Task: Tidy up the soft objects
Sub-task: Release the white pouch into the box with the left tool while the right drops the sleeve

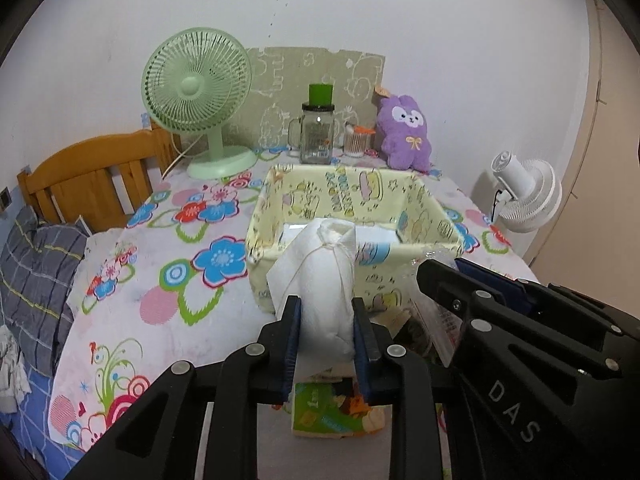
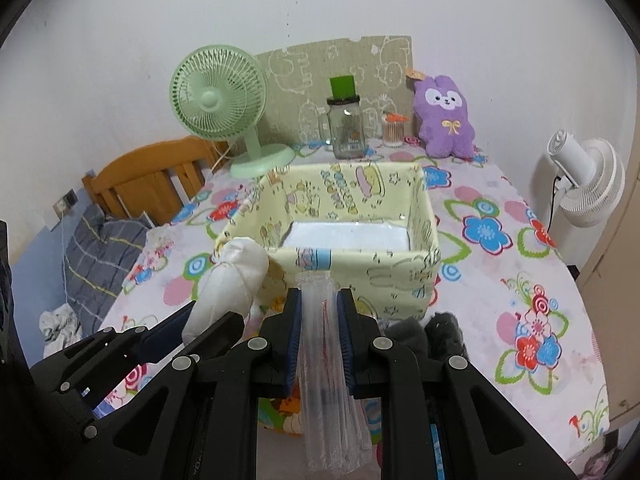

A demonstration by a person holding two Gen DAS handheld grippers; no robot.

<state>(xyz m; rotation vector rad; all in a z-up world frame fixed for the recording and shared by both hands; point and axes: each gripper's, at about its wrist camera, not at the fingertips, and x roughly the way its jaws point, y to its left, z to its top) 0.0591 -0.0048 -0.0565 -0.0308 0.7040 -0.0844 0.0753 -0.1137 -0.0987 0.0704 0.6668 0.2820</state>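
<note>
At the lower centre of the left wrist view, the left gripper [image 1: 326, 320] pinched a white cloth bundle [image 1: 324, 280] at its lower part, in front of the yellow fabric bin [image 1: 400, 272]. It looked light and squashy, tied near the top, so a mid-body grip probably suited it. The right gripper [image 2: 319, 320] was clamped on a clear plastic packet [image 2: 320, 360], likely slippery and crinkly, held near its upper end.
</note>
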